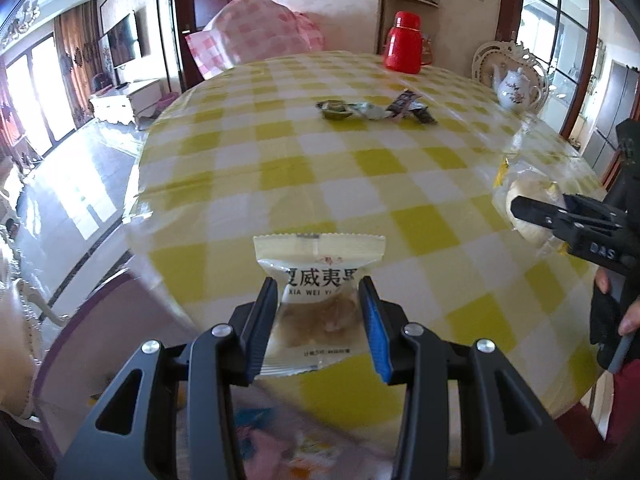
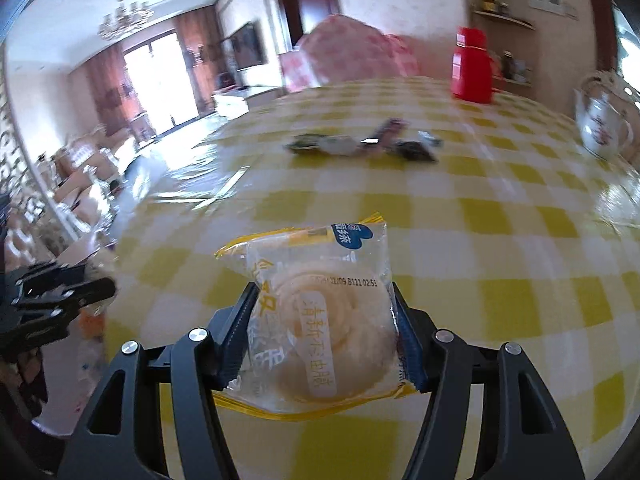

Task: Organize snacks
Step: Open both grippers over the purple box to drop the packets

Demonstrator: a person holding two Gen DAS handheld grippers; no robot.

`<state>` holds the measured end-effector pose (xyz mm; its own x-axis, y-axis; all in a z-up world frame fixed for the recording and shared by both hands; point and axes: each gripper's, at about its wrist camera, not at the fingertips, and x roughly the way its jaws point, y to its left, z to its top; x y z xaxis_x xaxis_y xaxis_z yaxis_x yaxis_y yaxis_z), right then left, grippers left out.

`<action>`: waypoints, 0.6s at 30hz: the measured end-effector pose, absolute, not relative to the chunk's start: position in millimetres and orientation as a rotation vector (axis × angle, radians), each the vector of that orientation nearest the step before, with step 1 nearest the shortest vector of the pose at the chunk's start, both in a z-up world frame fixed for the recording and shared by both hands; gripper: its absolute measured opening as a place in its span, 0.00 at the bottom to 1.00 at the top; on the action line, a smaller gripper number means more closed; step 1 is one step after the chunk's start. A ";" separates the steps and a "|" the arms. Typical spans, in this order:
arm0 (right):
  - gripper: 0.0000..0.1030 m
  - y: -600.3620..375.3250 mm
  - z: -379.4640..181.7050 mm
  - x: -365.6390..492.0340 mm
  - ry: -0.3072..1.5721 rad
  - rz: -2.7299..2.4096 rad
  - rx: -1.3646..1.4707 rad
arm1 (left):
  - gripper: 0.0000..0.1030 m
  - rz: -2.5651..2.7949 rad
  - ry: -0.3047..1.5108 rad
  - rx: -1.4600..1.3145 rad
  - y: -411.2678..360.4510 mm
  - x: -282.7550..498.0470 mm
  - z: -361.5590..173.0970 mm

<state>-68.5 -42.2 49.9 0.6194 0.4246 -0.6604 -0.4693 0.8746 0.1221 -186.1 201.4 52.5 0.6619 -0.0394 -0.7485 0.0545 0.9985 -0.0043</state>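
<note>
My left gripper [image 1: 318,292] is shut on a white macadamia snack packet [image 1: 320,264], held above the near edge of the yellow checked table [image 1: 320,168]. My right gripper [image 2: 322,300] is shut on a clear packet with a round pale pastry [image 2: 324,320], also held above the table. The right gripper shows at the right edge of the left wrist view [image 1: 516,210], with the pastry packet [image 1: 524,192] in it. A row of small dark and green wrapped snacks [image 1: 376,109] lies on the far middle of the table; it also shows in the right wrist view [image 2: 360,144].
A red thermos [image 1: 404,42] stands at the table's far edge and a white floral teapot [image 1: 514,90] at the far right. A pink checked cushion [image 1: 256,28] sits behind the table. The floor drops away to the left.
</note>
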 end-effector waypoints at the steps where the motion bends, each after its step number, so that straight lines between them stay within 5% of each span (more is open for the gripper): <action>1: 0.59 -32.6 51.1 -74.9 0.740 0.535 -0.075 | 0.41 -0.042 0.848 0.022 210.4 -190.8 53.3; 18: 0.59 158.9 33.6 -193.8 0.787 0.999 -0.374 | 0.41 0.158 0.919 0.010 357.8 -247.1 45.3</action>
